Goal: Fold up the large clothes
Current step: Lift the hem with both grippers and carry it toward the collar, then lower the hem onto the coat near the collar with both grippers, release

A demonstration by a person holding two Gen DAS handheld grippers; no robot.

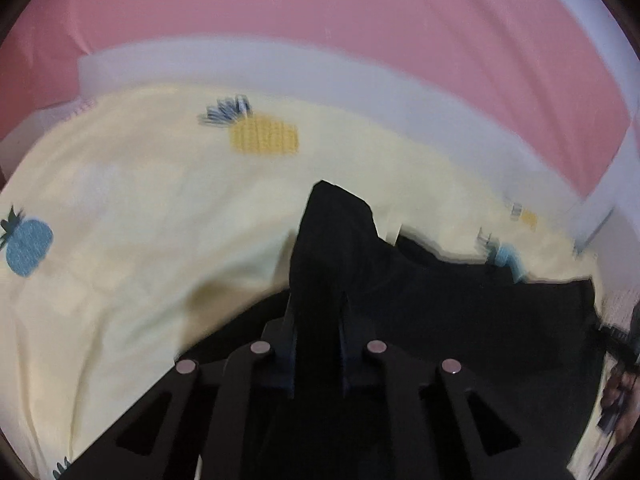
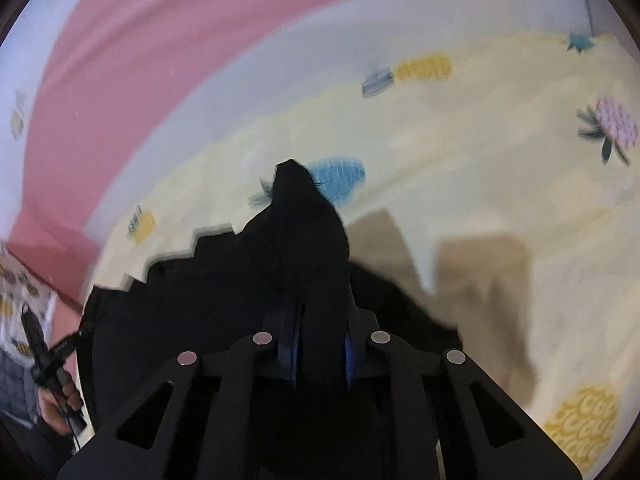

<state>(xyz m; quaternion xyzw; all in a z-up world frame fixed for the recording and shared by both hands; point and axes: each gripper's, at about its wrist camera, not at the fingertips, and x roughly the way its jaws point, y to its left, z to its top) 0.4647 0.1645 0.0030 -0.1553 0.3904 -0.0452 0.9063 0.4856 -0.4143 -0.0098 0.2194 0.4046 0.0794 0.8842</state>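
Note:
A black garment (image 1: 460, 304) is lifted over a pale yellow bed sheet with pineapple prints (image 1: 140, 208). My left gripper (image 1: 318, 300) is shut on a bunched corner of the black garment, which sticks up past the fingertips. My right gripper (image 2: 322, 308) is shut on another bunched corner of the same garment (image 2: 224, 280), which also pokes up beyond the fingers. The cloth hangs stretched between the two grippers and hides the finger ends. Both views are motion-blurred.
The yellow sheet (image 2: 480, 152) covers the bed. A pink and white wall or headboard (image 1: 320, 20) runs behind it. In the right wrist view, a hand holding the other gripper's handle (image 2: 56, 380) shows at the lower left.

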